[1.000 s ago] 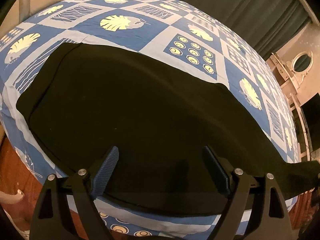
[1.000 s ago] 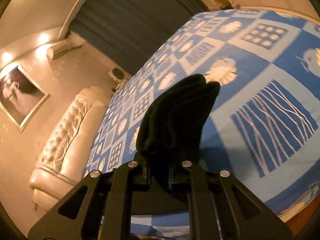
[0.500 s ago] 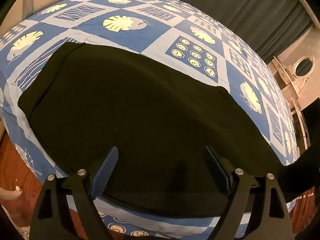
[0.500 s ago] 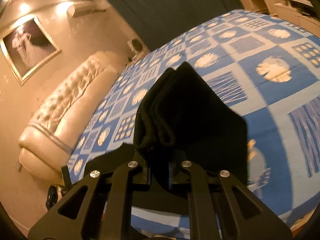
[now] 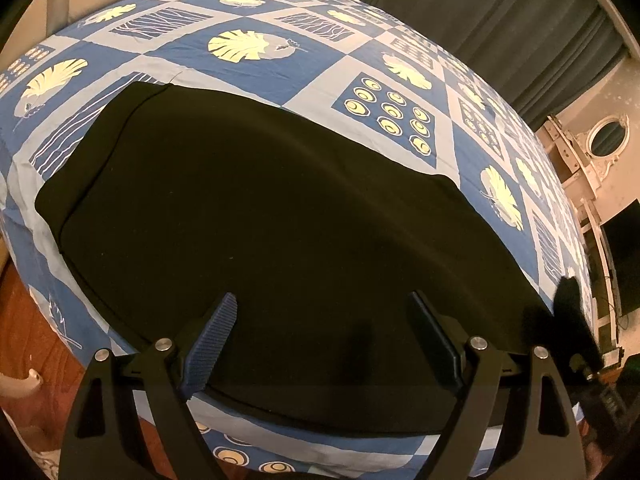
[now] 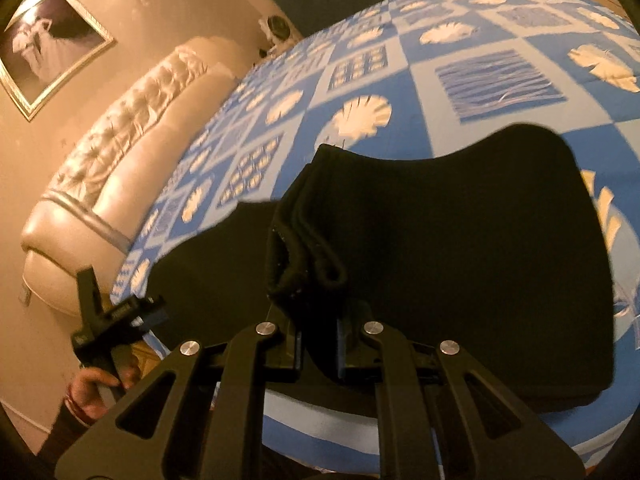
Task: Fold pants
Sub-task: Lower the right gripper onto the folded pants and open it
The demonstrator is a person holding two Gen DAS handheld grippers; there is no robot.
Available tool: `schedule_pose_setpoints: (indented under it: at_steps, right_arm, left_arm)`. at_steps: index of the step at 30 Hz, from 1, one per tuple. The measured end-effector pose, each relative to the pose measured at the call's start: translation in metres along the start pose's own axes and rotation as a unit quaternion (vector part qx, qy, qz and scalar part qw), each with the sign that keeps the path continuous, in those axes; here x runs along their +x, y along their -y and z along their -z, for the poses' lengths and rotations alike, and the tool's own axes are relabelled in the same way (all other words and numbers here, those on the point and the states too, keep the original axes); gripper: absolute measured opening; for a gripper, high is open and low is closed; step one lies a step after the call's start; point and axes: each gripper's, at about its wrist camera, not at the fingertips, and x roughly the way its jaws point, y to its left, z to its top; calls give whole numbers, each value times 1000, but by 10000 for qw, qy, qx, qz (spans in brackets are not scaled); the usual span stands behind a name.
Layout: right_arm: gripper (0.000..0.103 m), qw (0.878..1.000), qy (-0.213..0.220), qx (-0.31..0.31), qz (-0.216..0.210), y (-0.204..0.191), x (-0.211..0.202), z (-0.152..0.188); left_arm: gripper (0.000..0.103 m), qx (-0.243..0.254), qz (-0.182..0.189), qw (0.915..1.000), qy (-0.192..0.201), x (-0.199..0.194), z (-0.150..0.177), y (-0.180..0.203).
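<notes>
Black pants [image 5: 260, 216] lie flat across the blue patterned bedspread [image 5: 248, 76], near the bed's front edge. My left gripper [image 5: 322, 340] is open and empty, hovering just above the near edge of the pants. My right gripper [image 6: 318, 344] is shut on the bunched hem end of the pants [image 6: 308, 256] and holds it lifted, with the fabric [image 6: 460, 240] folding back over the rest. In the left wrist view the raised fabric end [image 5: 568, 300] shows at the right. In the right wrist view the left gripper [image 6: 108, 316] shows at the lower left.
A cream tufted headboard [image 6: 120, 128] and a framed picture [image 6: 44, 40] stand on the wall side. Dark curtains [image 5: 500, 12] hang beyond the bed. A white dresser with an oval mirror [image 5: 604, 140] stands to the right. Wooden floor [image 5: 24, 320] lies below the bed edge.
My right gripper has carried the pants' hem end leftward over the lying fabric, so the fold grows. My left gripper has stayed open and nearly still.
</notes>
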Motion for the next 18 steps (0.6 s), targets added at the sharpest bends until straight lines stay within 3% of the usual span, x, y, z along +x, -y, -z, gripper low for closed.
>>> schedule_pose_setpoints:
  at_steps: [12,18]
  right_arm:
    - [13,9960,-363,-639,515,-25,38,23]
    - [30,9964,-415,-579,451,-28,47,29]
  left_arm:
    - [85,15,-5,10000,0,0,0,0]
    - [85,2,1,10000,5,0,1,0]
